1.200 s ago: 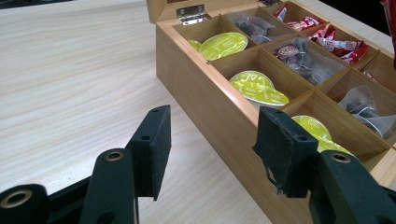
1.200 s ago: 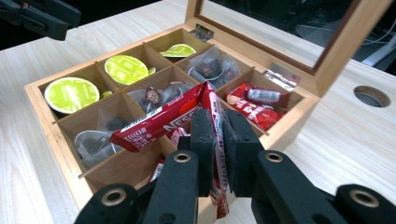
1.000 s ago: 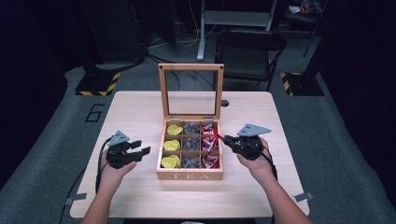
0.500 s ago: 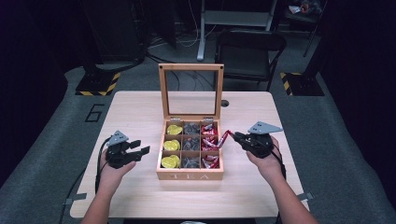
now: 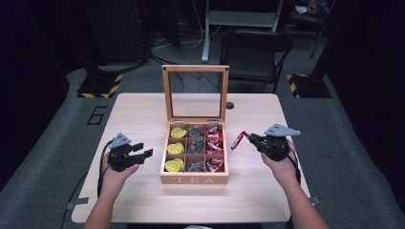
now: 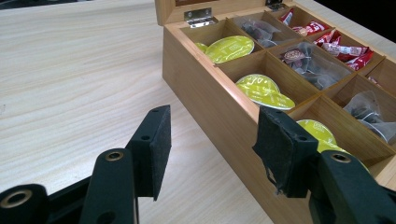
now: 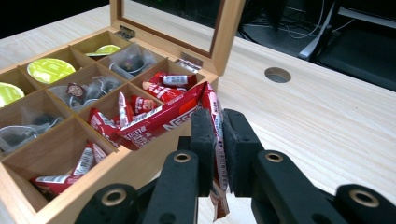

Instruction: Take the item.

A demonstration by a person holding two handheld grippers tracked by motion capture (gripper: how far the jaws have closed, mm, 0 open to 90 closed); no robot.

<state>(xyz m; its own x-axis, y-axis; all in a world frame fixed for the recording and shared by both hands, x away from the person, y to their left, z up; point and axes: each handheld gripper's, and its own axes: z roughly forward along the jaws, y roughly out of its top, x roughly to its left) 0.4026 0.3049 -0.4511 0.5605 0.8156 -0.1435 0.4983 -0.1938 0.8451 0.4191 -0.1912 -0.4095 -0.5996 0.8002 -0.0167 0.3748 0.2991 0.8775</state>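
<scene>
An open wooden tea box [image 5: 194,180] stands mid-table with its glass lid up. Yellow-green capsules [image 6: 264,88] fill its left column, clear tea bags [image 6: 313,65] the middle, red sachets [image 7: 121,116] the right. My right gripper [image 5: 251,139] hovers just right of the box, shut on a red sachet [image 5: 238,140] that sticks out toward the box. In the right gripper view the red sachet [image 7: 175,114] is pinched between the pads [image 7: 203,140]. My left gripper [image 5: 145,153] rests open on the table left of the box, its pads [image 6: 154,149] bare.
The tea box wall [image 6: 210,107] is right beside the left gripper's right jaw. A round cable hole [image 7: 277,74] sits in the table behind the box. A chair [image 5: 255,52] and a rack stand beyond the far table edge.
My right gripper has drawn back to the right, out of the box's right column, carrying the red sachet with it. The left gripper has stayed put.
</scene>
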